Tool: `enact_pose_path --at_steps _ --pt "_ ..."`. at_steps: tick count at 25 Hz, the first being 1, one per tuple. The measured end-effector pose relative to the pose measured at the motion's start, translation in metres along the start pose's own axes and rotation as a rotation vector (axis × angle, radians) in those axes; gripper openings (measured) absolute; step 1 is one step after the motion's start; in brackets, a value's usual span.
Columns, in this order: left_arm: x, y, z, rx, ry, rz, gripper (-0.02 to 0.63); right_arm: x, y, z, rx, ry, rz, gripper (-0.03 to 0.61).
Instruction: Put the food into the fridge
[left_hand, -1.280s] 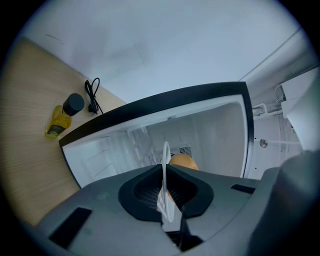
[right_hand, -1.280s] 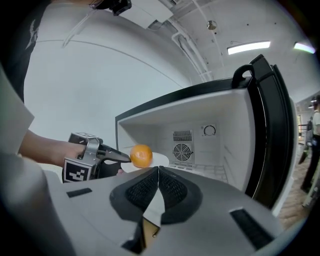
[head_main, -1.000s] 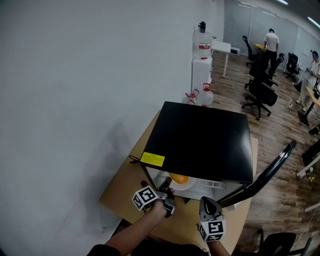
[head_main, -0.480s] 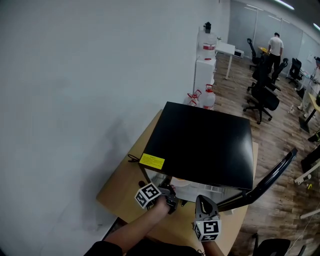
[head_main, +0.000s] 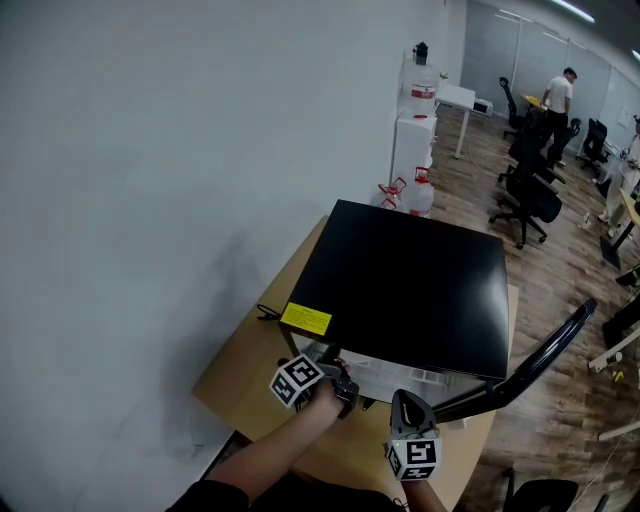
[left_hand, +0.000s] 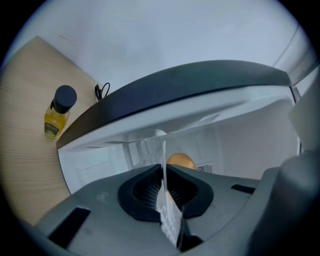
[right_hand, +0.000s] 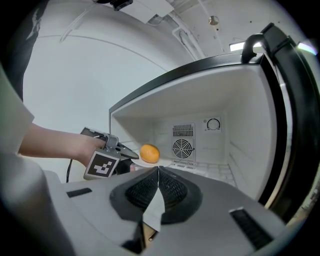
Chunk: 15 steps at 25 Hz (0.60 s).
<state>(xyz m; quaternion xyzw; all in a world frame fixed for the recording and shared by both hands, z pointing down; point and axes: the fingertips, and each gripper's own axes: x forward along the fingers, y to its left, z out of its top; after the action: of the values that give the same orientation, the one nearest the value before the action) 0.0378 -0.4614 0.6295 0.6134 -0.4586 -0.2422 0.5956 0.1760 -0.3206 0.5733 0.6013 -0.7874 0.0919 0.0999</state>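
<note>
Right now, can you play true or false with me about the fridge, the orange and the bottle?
1. The fridge has its door open. True.
2. The orange sits on a white plate inside the fridge. True.
3. The right gripper is holding the plate. False: the left gripper has its jaws shut on the plate's edge, and the right gripper's jaws are shut on nothing.
4. The bottle on the table beside the fridge has a red cap. False: its cap is black, and the liquid inside is yellow.
5. The top of the fridge is black. True.
</note>
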Motion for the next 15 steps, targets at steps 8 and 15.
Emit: enact_pose_path --at_steps 8,15 --pt "-0.006 0.008 0.004 -0.034 -0.034 0.057 0.023 -0.003 0.003 -0.005 0.009 0.006 0.002 0.060" --pt "-0.007 0.011 0.008 -0.072 -0.051 0.104 0.023 -0.008 0.006 -0.006 0.016 0.010 0.010 0.060"
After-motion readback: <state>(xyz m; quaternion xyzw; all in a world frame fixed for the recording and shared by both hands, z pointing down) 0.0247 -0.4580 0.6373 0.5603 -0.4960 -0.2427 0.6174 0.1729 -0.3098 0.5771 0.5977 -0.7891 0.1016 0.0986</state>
